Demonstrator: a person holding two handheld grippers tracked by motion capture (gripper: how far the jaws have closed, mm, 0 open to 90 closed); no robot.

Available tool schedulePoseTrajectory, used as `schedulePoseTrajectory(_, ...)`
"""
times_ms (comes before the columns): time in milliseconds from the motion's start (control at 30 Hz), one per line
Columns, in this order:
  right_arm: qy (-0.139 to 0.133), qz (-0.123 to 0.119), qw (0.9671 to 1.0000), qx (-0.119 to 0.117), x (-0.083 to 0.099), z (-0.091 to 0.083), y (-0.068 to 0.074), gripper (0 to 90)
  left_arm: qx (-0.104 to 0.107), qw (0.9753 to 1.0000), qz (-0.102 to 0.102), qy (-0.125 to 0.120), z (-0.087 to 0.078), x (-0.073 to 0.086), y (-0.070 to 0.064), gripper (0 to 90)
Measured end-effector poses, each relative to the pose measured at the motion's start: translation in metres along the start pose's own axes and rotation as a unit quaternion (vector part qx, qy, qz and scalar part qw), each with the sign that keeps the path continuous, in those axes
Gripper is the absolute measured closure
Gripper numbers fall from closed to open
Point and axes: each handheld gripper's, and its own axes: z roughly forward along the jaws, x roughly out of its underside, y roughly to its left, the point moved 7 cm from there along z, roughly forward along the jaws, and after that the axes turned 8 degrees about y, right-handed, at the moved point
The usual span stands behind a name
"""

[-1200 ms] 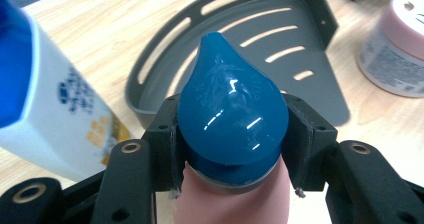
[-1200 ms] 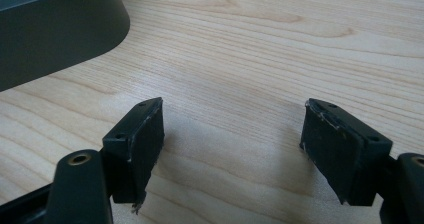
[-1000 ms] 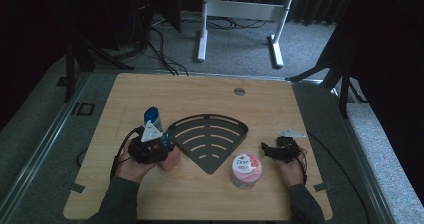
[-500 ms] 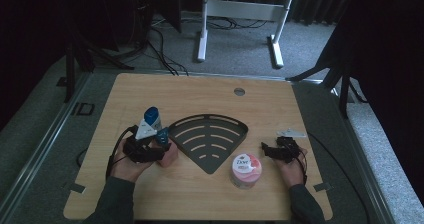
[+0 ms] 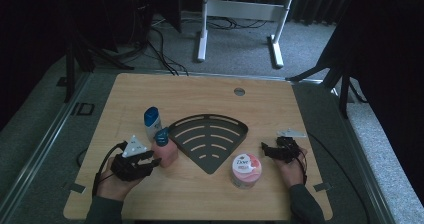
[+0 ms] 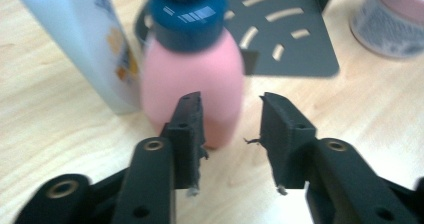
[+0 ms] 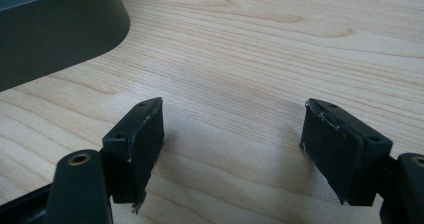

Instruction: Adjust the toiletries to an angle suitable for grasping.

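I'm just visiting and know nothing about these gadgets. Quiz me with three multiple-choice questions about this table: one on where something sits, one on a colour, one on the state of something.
1. Where is the pink bottle?
A. inside the dark fan-shaped rack
B. left of the rack, beside the white bottle
C. at the table's far edge

2. What colour is the pink bottle's cap?
A. dark blue
B. red
C. white

3. How do the left gripper's jaws stand?
A. shut on the pink bottle
B. shut on the Dove jar
C. open, just short of the pink bottle

Answers: 1 B, the high view shows both bottles left of the rack. 2 A, the left gripper view shows it. 3 C, a gap shows between the jaws.
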Motion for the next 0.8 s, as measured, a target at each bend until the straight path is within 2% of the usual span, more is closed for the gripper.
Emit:
schedulePoseTrajectory(233, 0.000, 0.000, 1.0000, 0.000, 0.000, 0.000, 0.000, 24.8, 0.022, 0.9993, 0.028, 0.015, 0.011, 0.000, -0.020, 71.2)
schedulePoseTrajectory(433, 0.001, -0.003, 1.0000, -0.002, 0.000, 0.000, 0.002, 24.9, 0.040, 0.9980, 0.047, 0.016, 0.027, -0.007, -0.039, 70.3)
schedulePoseTrajectory(500, 0.001, -0.005, 1.0000, -0.003, 0.000, 0.000, 0.002, 24.9, 0.050, 0.9973, 0.052, 0.014, 0.033, -0.012, -0.046, 68.2)
schedulePoseTrajectory(600, 0.001, -0.007, 1.0000, -0.005, 0.000, 0.000, 0.002, 25.7, 0.054, 0.9968, 0.057, 0.014, 0.044, -0.022, -0.053, 66.6)
schedulePoseTrajectory(733, 0.008, -0.011, 0.9999, -0.008, 0.001, -0.003, 0.002, 32.3, 0.057, 0.9963, 0.064, 0.008, 0.054, -0.032, -0.061, 63.7)
schedulePoseTrajectory(800, 0.014, -0.015, 0.9997, -0.010, 0.001, -0.005, 0.003, 40.8, 0.055, 0.9957, 0.074, 0.004, 0.060, -0.037, -0.066, 60.0)
